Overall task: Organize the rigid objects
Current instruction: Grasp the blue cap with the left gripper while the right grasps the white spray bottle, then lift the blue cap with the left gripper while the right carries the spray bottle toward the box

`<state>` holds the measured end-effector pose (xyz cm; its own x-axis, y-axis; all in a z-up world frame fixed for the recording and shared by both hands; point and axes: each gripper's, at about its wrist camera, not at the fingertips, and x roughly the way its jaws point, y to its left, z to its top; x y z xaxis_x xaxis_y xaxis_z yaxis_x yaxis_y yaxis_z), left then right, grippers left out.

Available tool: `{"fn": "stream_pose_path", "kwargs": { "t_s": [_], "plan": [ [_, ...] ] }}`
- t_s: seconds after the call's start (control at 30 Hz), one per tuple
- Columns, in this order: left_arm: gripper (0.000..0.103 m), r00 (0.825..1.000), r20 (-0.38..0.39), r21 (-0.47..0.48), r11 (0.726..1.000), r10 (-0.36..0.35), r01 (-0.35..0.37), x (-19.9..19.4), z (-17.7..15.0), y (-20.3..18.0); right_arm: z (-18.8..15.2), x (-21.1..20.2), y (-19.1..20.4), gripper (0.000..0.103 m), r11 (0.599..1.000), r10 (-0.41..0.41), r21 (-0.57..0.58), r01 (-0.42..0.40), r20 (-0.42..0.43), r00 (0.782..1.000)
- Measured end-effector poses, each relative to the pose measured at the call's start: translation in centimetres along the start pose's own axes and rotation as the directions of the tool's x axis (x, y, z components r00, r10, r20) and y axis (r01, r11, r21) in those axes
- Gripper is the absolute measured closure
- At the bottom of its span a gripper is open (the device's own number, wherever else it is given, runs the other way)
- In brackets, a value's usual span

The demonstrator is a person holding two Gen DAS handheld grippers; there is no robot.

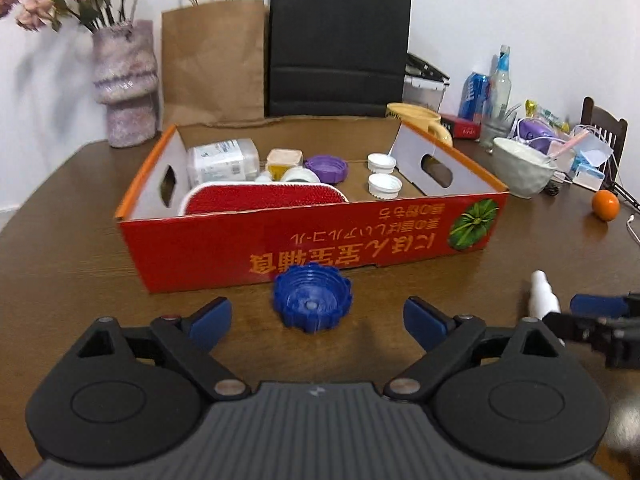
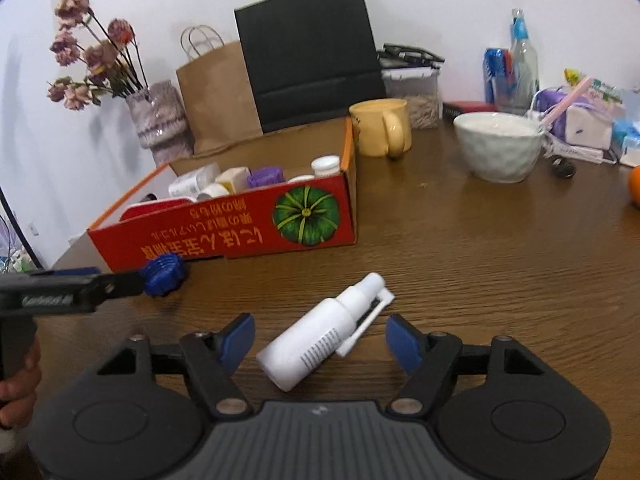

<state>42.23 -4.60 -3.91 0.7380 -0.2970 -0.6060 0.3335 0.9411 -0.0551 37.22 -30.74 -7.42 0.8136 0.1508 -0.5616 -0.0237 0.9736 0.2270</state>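
Observation:
A blue ridged cap [image 1: 312, 302] lies on the wooden table just in front of the red cardboard box [image 1: 320, 240]. My left gripper [image 1: 316, 320] is open, its fingers on either side of the cap and a little nearer. The cap also shows in the right wrist view [image 2: 164, 274]. A white spray bottle [image 2: 320, 332] lies on its side on the table between the open fingers of my right gripper [image 2: 320, 340]. The box [image 2: 224, 236] holds white caps [image 1: 383, 186], a purple lid [image 1: 326, 168], a red brush and small containers.
Behind the box stand a brown paper bag [image 1: 214, 60], a black bag [image 1: 340, 46] and a vase of flowers [image 1: 124, 84]. A yellow mug [image 2: 382, 128], a white bowl [image 2: 498, 148], bottles and clutter sit at the right. An orange [image 1: 605, 205] lies near the right edge.

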Motion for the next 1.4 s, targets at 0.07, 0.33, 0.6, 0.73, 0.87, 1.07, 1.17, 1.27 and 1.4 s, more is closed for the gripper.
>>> {"fn": "stream_pose_path", "kwargs": {
  "t_s": [0.07, 0.33, 0.6, 0.73, 0.87, 1.07, 1.17, 1.27, 1.4],
  "plan": [
    [0.017, 1.000, -0.020, -0.014, 1.000, 0.013, -0.014, 1.3, 0.3, 0.2, 0.0, 0.9, 0.5, 0.044, 1.000, -0.007, -0.014, 0.007, -0.012, 1.000],
    [0.048, 0.999, -0.032, -0.028, 1.000, -0.004, 0.003, 4.0, 0.2, 0.7, 0.0, 2.6, 2.2, 0.073, 0.991, -0.071, -0.117, 0.068, -0.016, 0.997],
    [0.049, 0.998, 0.058, -0.021, 1.000, -0.005, 0.006, 0.6, -0.3, 0.5, -0.2, 1.1, 3.5, 0.077, 0.984, -0.063, -0.165, 0.066, 0.020, 0.998],
    [0.049, 0.988, 0.152, -0.044, 0.999, -0.015, 0.022, -4.5, -1.0, 0.1, -0.4, -1.3, 4.3, 0.077, 0.981, -0.045, -0.184, 0.055, 0.059, 0.997],
    [0.049, 0.971, 0.240, -0.048, 0.999, 0.013, -0.001, -10.2, -2.7, -0.7, -1.2, -5.1, 5.1, 0.077, 0.985, 0.010, -0.173, 0.011, 0.125, 0.992],
    [0.049, 0.944, 0.318, -0.101, 0.993, 0.086, -0.056, -17.4, -5.7, -1.3, -2.9, -10.8, 6.2, 0.077, 0.984, 0.096, -0.165, -0.061, 0.213, 0.972],
    [0.049, 0.934, 0.335, -0.129, 0.988, 0.125, -0.086, -19.8, -6.7, -1.4, -3.8, -13.0, 6.8, 0.077, 0.981, 0.130, -0.170, -0.091, 0.235, 0.963],
    [0.049, 0.929, 0.347, -0.139, 0.986, 0.131, -0.087, -21.6, -7.4, -1.7, -4.4, -14.5, 6.8, 0.077, 0.979, 0.149, -0.171, -0.107, 0.252, 0.956],
    [0.049, 0.922, 0.364, -0.120, 0.988, 0.133, -0.095, -23.0, -7.7, -2.7, -5.2, -15.8, 6.4, 0.077, 0.981, 0.158, -0.148, -0.122, 0.266, 0.951]
  ]
}}
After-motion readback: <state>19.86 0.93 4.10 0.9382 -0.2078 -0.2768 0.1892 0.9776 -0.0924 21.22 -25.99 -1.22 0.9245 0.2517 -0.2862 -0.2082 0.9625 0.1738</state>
